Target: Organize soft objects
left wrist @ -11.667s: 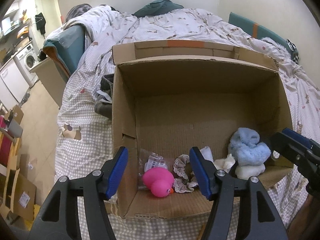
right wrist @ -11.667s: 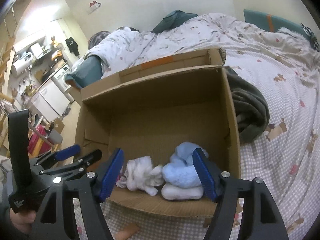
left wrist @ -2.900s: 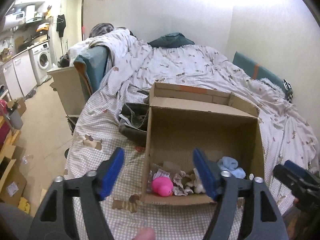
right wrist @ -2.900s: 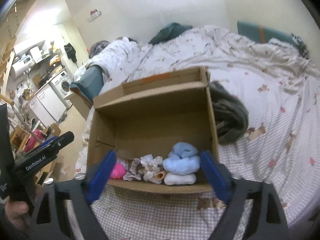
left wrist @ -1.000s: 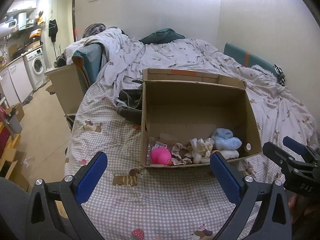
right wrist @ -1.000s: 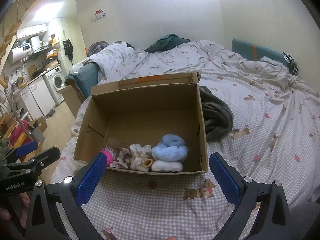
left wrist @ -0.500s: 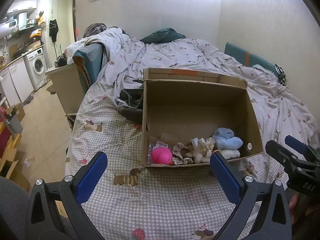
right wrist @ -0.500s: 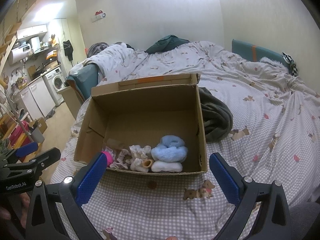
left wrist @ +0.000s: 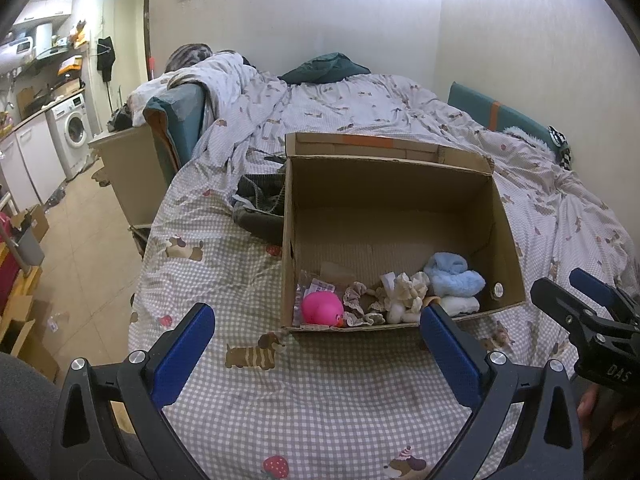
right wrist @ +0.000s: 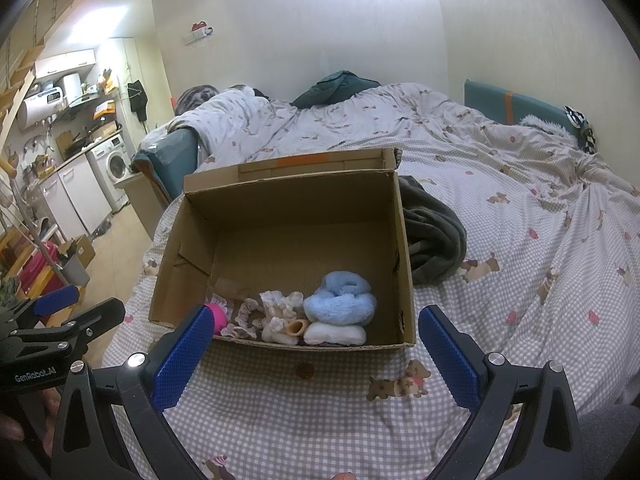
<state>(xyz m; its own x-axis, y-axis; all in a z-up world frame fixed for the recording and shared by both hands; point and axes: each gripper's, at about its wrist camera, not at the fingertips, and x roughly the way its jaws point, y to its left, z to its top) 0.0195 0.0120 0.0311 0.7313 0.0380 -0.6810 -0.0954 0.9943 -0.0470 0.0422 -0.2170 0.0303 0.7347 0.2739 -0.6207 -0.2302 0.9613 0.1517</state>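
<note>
Both tongs, left gripper [left wrist: 316, 350] and right gripper [right wrist: 314, 350], hang spread wide and empty near the cardboard box [right wrist: 404, 240] on the bed [right wrist: 520, 240]. Blue plush [right wrist: 340, 300], cream bundle [right wrist: 280, 314], pink duck [left wrist: 322, 309] line its near wall; I judge sorting done, so I'd stay clear.

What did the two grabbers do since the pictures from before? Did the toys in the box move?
Both grabbers, the left gripper and the right gripper, backed away from the brown cardboard box and opened wider, holding nothing. The pink rubber duck and fluffy light-blue plush stayed along the box's near wall.
</note>
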